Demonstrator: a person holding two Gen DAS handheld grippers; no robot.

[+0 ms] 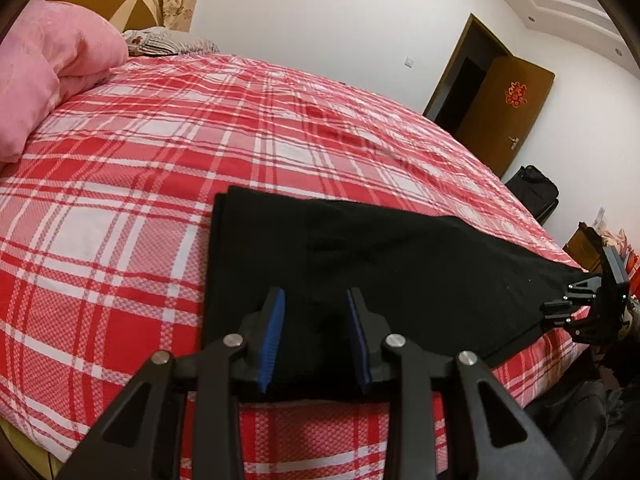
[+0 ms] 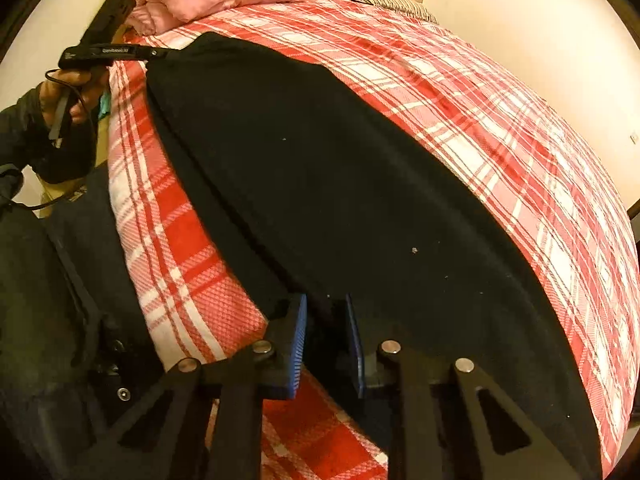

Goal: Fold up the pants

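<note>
The black pants [image 1: 360, 264] lie flat along the near edge of the bed, on a red-and-white plaid sheet [image 1: 160, 152], folded lengthwise into one long dark strip. One end is broad and square-cornered; the other narrows toward the far side of the mattress.

The left gripper [image 1: 316, 336] sits at the broad end, angled down onto the cloth. Its blue-padded fingers [image 1: 272, 340] stand partly apart, one on each side of a stretch of the pants' near hem. Black fabric fills the gap between them, but the pads do not appear to be squeezing it; whether they touch the cloth I cannot tell.

The right gripper [image 2: 326, 344] is at the narrow end, tipped more steeply downward. Its fingers [image 2: 298, 348] are much closer together, with a ridge of the pants' edge running up between the blue pads, and they look pinched onto that fold.

From the right-hand camera, the person's hand [image 2: 68, 96] can be seen wrapped around the left tool's handle beside the mattress. A pink quilt [image 1: 48, 72] is bunched at the head of the bed, well away from the pants.
</note>
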